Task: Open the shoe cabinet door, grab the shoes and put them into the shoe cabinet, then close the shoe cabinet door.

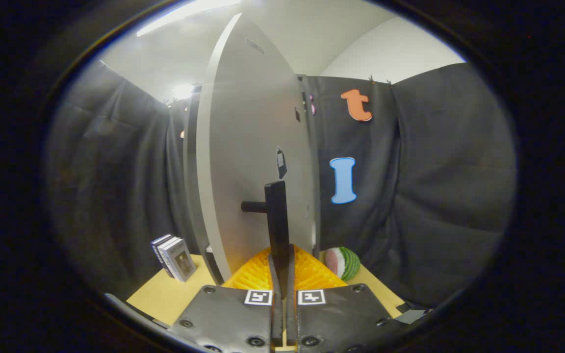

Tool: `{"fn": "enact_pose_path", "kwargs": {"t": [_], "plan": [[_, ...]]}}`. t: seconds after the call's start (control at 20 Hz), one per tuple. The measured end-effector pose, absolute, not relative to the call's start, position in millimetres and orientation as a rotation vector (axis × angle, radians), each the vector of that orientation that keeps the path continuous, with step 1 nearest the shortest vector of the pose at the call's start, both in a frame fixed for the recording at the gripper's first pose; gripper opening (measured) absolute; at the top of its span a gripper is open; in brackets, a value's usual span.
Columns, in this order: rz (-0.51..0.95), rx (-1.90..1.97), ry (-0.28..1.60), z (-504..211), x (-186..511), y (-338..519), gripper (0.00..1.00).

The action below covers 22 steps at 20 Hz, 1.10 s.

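The grey shoe cabinet door [248, 147] stands tall right in front of me, turned at an angle, with its thick edge toward the left and a dark gap behind that edge. A black upright bar handle [276, 215] sticks out from the door on a short post. My gripper [282, 269] is shut on the lower end of this handle, with a ribbed finger [253, 277] pressed against each side of the bar.
Several books [174, 257] stand on the wooden table [165, 294] to the left of the door. A toy watermelon slice [344, 262] lies to the right of the fingers. Black cloth walls close in the booth on both sides.
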<state>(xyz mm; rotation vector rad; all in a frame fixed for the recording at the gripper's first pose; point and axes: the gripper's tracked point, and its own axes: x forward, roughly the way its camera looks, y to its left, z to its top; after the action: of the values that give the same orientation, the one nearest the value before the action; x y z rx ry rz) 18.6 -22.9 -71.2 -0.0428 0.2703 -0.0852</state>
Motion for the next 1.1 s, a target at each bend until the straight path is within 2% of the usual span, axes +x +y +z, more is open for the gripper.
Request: {"fn": "enact_pose_path", "kwargs": {"t": [0.35,0.75,1.1], "plan": [[-0.205,-0.088,0.267,-66.8,12.5,-54.4,0.02],[-0.158,-0.071,0.267,-69.3,14.3,-47.7,0.02],[-0.237,-0.063,0.296,-78.1,-15.5,-53.5,0.02]]}}
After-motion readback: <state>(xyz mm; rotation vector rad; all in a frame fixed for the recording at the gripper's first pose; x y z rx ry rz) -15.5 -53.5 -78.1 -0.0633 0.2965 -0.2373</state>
